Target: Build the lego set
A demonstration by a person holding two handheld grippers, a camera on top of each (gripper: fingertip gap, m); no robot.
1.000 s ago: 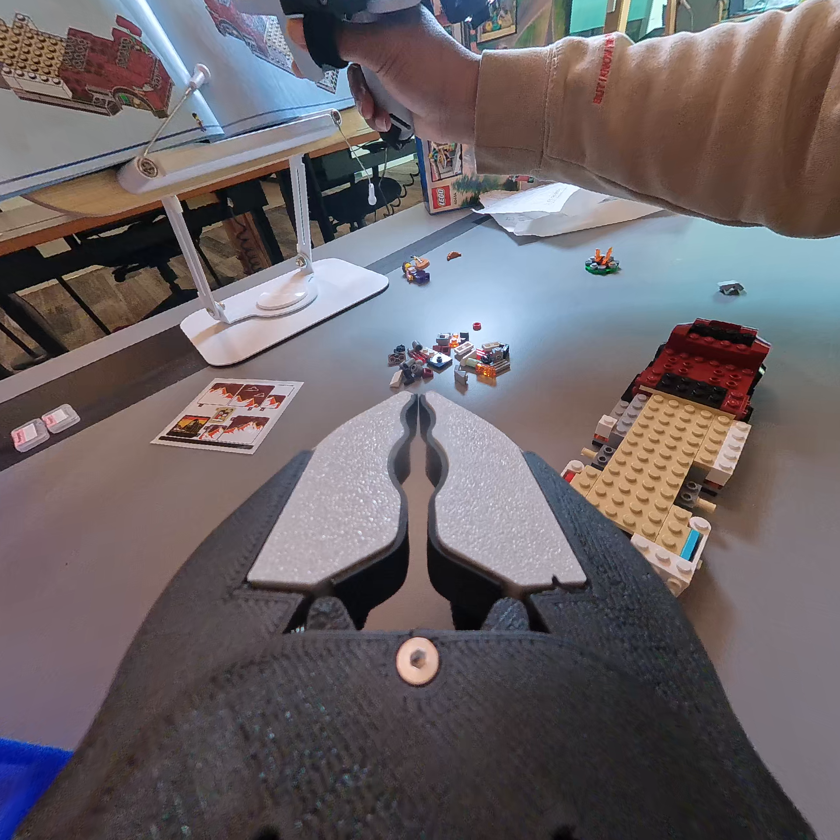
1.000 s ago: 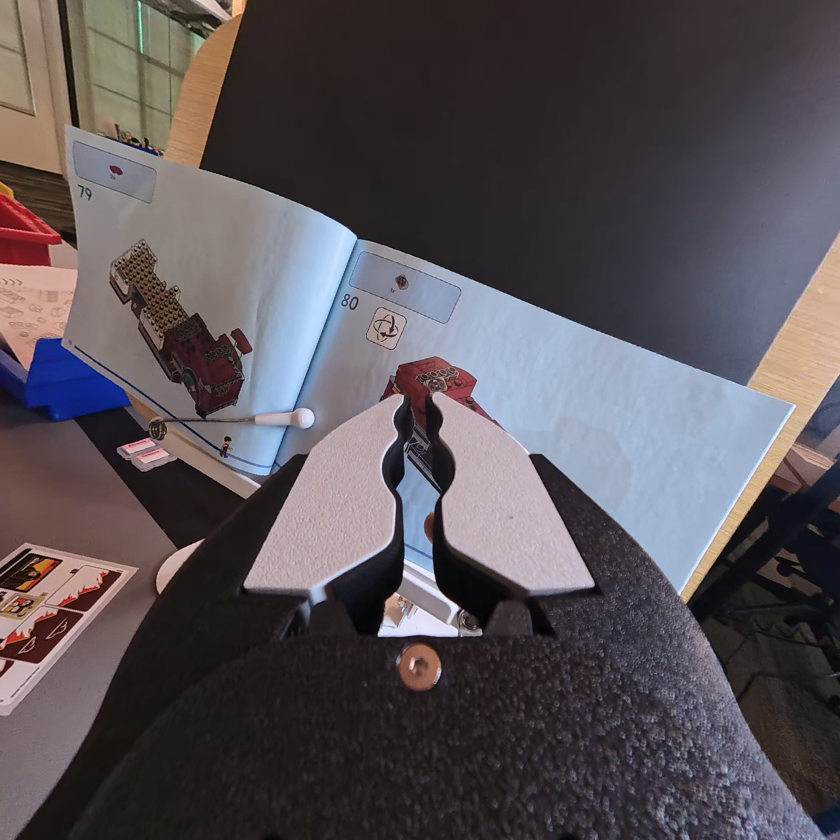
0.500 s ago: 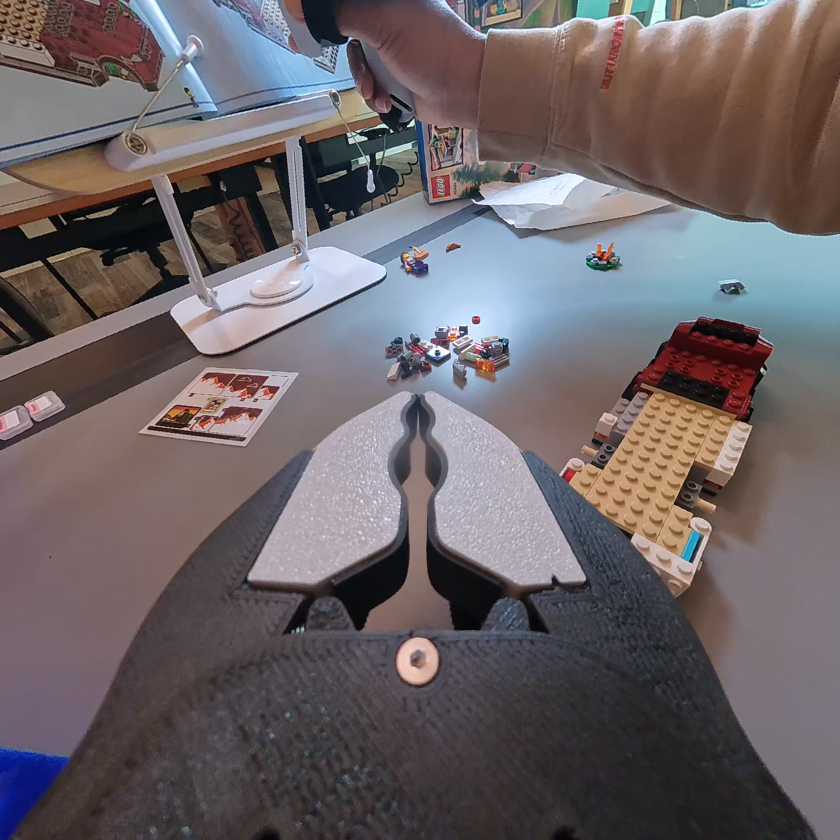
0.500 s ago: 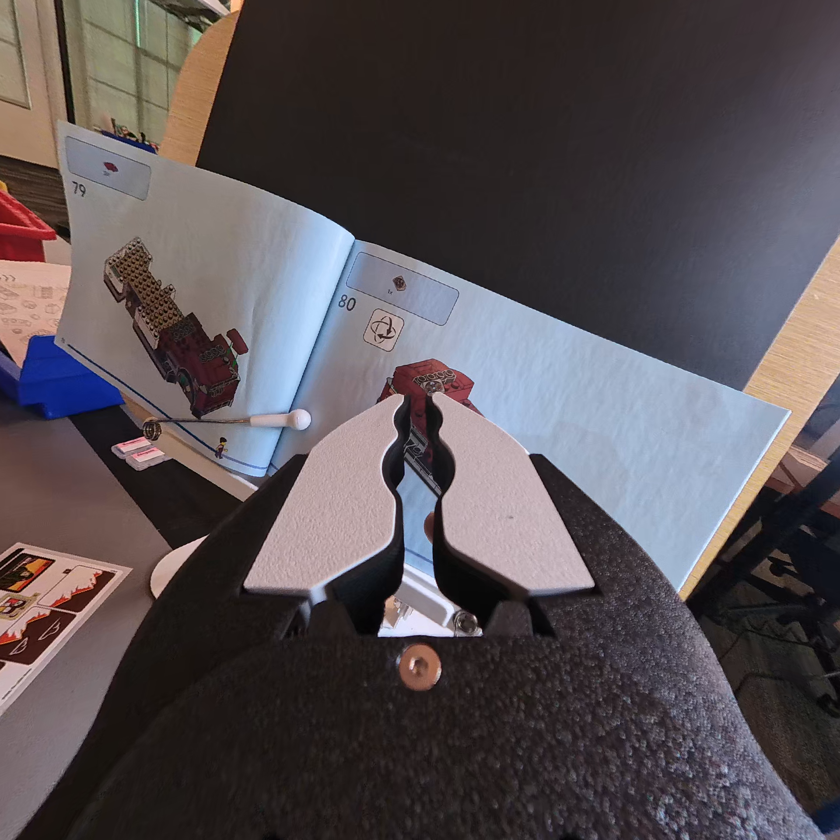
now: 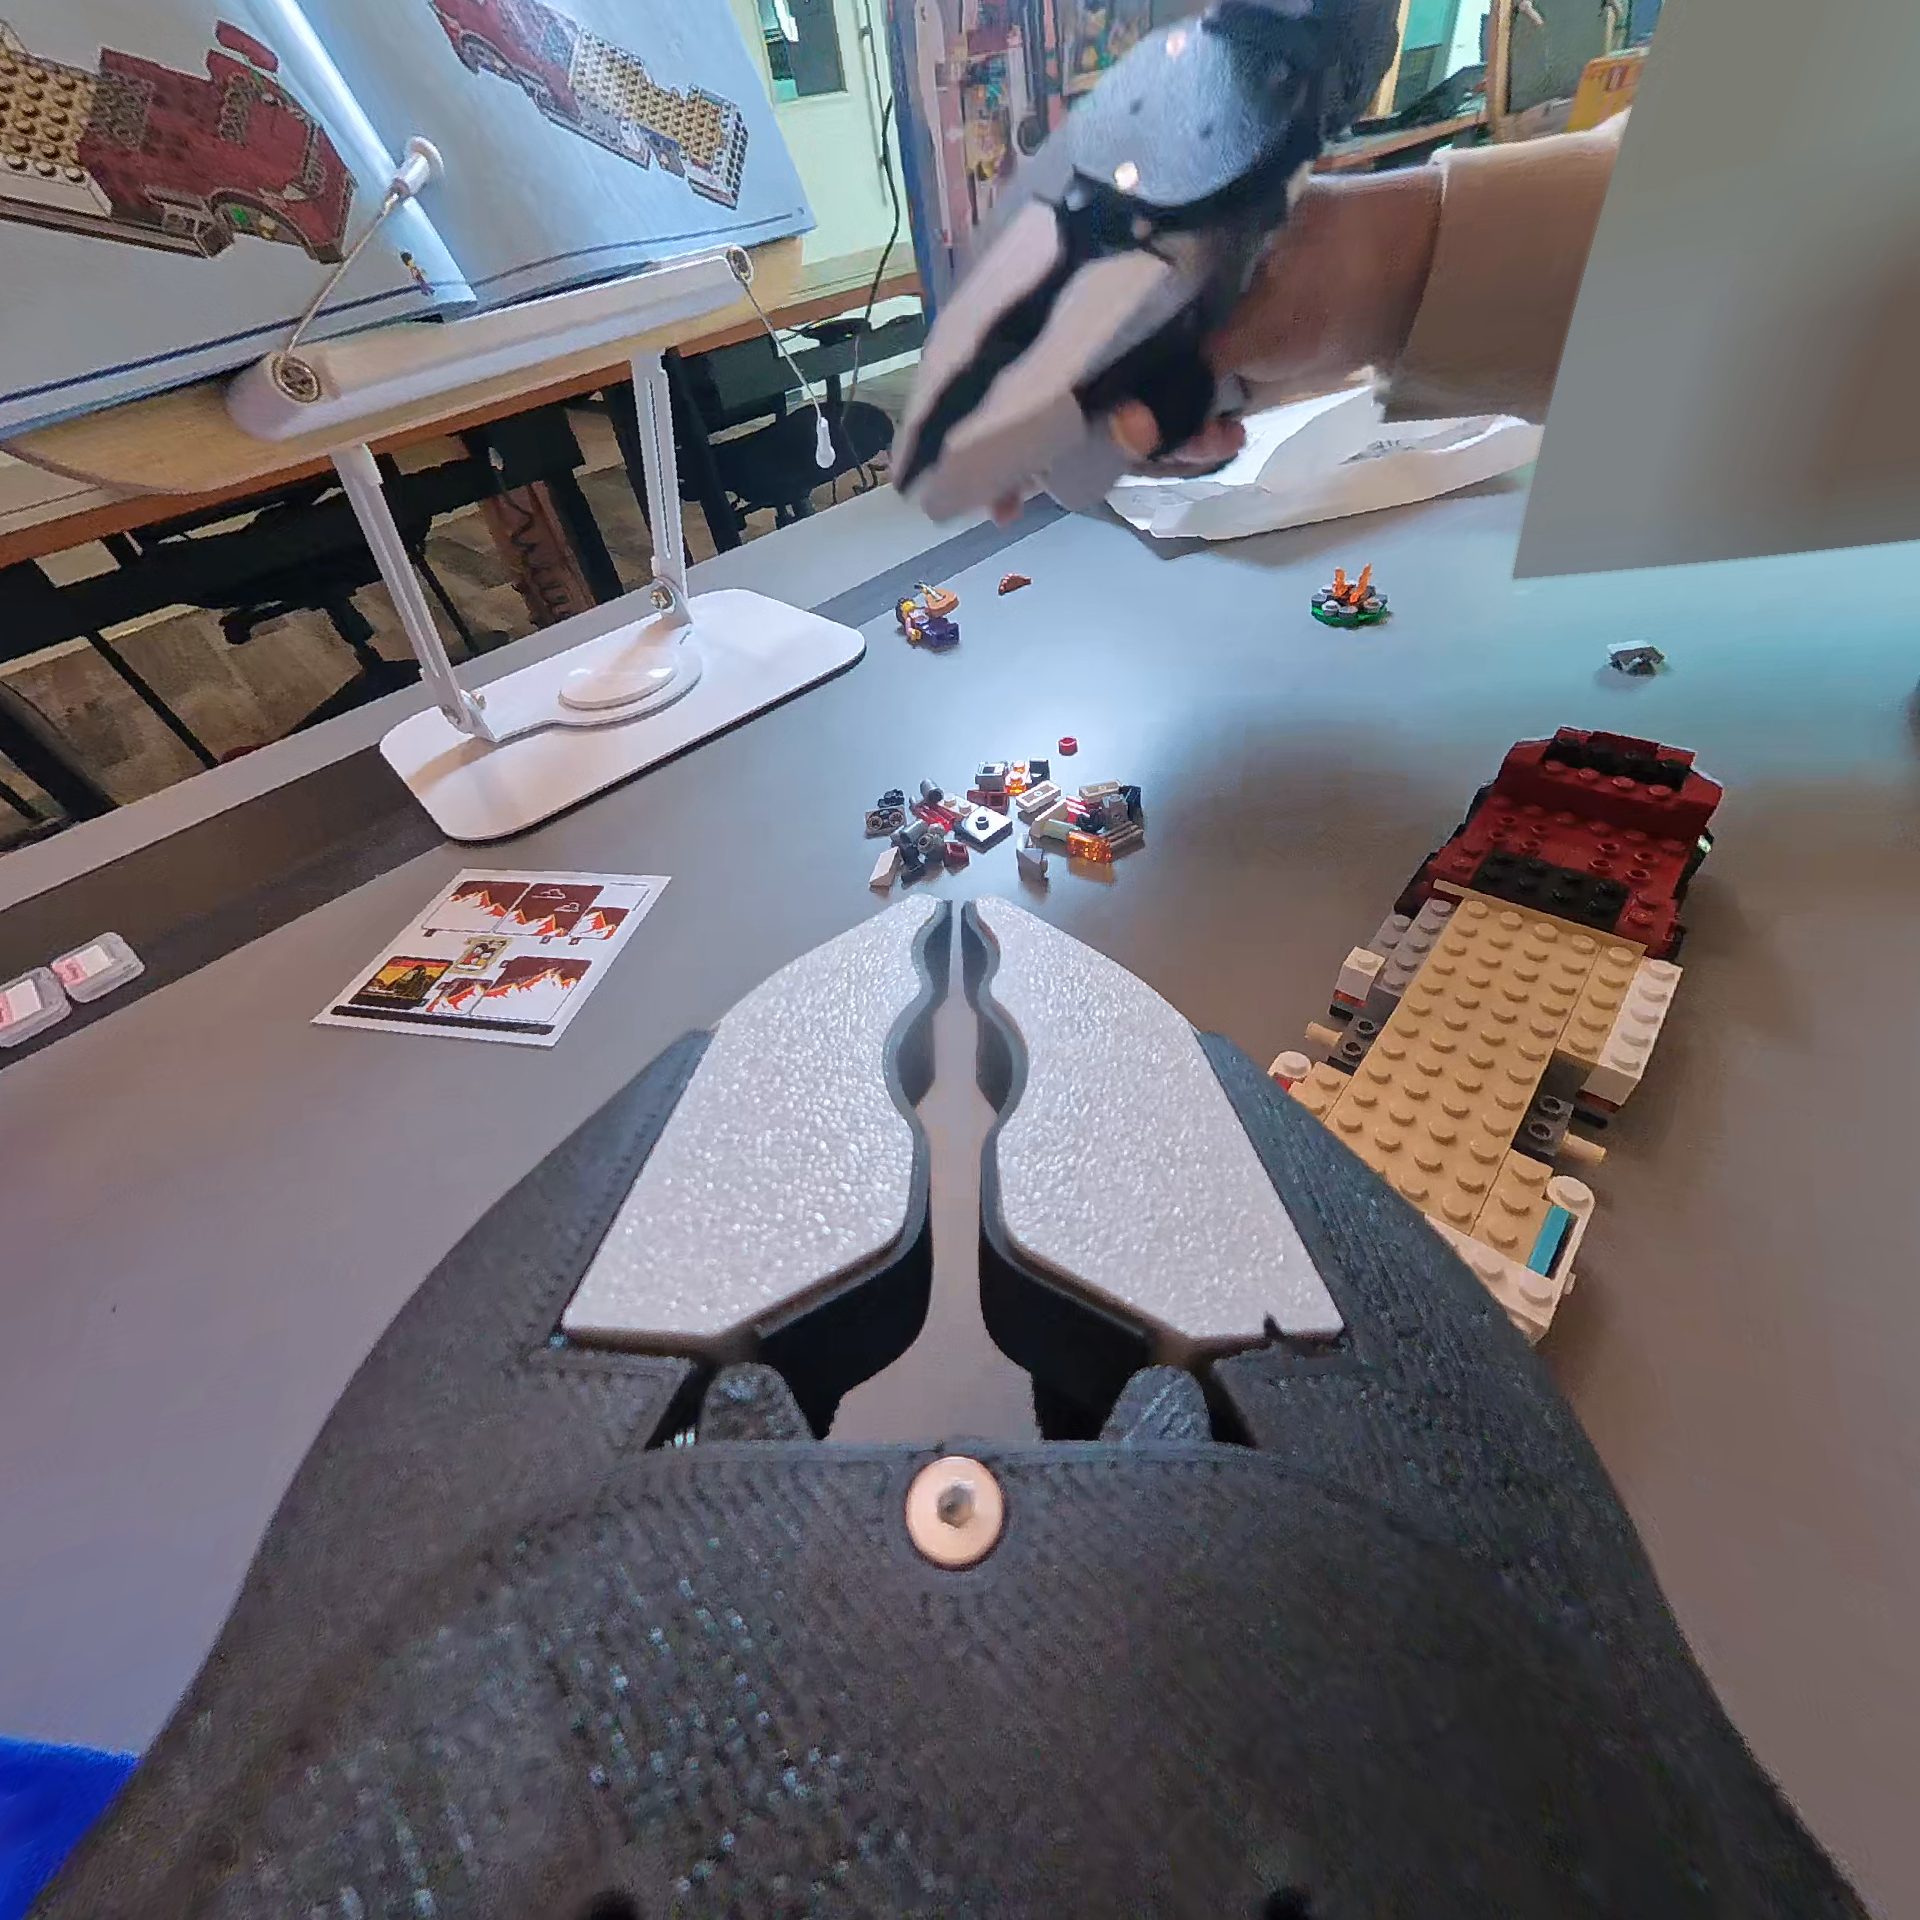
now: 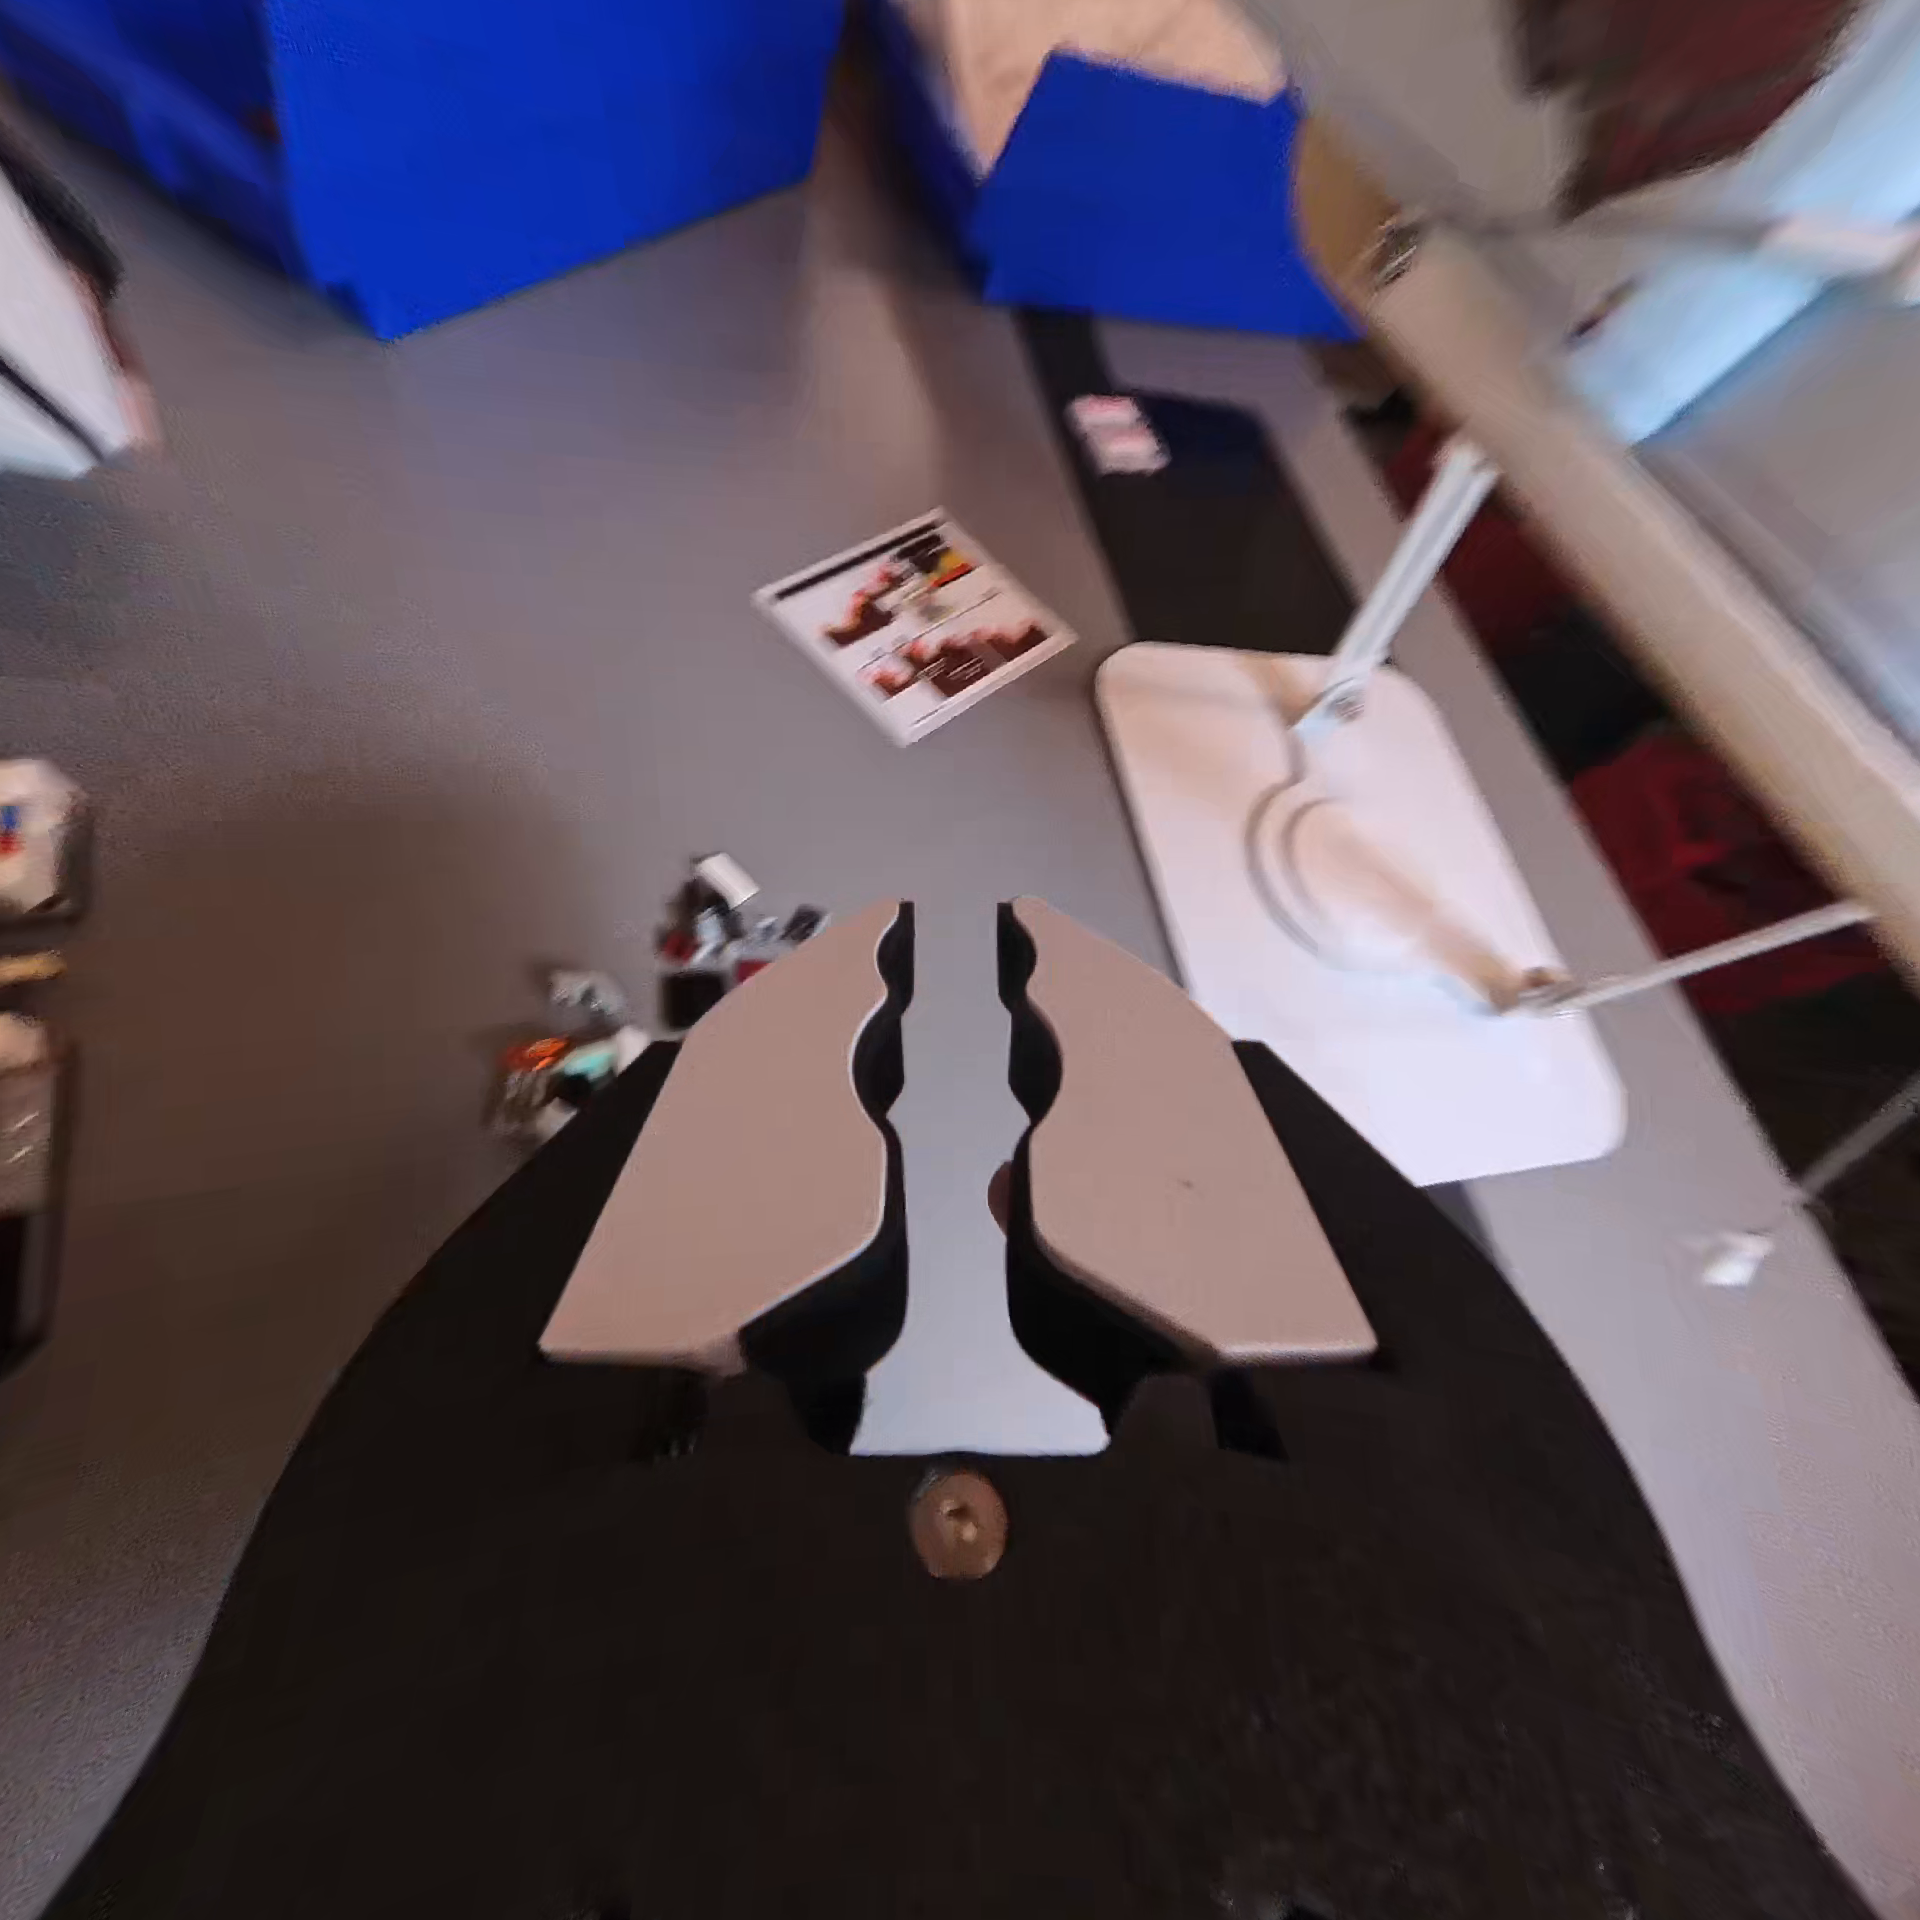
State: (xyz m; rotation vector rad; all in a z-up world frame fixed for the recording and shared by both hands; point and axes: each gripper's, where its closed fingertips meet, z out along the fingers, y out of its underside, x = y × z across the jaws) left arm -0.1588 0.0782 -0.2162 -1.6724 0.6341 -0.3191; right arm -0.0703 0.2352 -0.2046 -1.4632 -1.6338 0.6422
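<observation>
Over the grey table [image 5: 1299, 675], everything reads off one landmark: the little heap of loose bricks [image 5: 1003, 816]. The left gripper [image 5: 957, 906] sits low, just this side of the heap, nose aimed straight at it, fingers drawn together with only a sliver between the tips and nothing in them. The right gripper [image 6: 954, 909] hangs higher, tilted down at the table, its fingers parted on bare grey surface, nothing between them; in its blurred view the heap [image 6: 665, 997] lies just left of its fingertips. From the left camera that same gripper [image 5: 997, 416] shows beyond the heap and well above it. So the left one is the lower and seemingly the nearer of the two.

The heap itself is small pieces in dark red, grey, black, white and clear orange, strung out crosswise to the left gripper's line, one red round stud [image 5: 1067, 744] lying apart on its far side. Right of the heap lies the part-built truck [image 5: 1496, 1018], tan studded bed, dark red cab, long axis running away from the camera. Left of the heap lies a sticker sheet [image 5: 497, 954], and beyond that the white stand [image 5: 623, 717] with the open booklet [image 5: 312, 156].
</observation>
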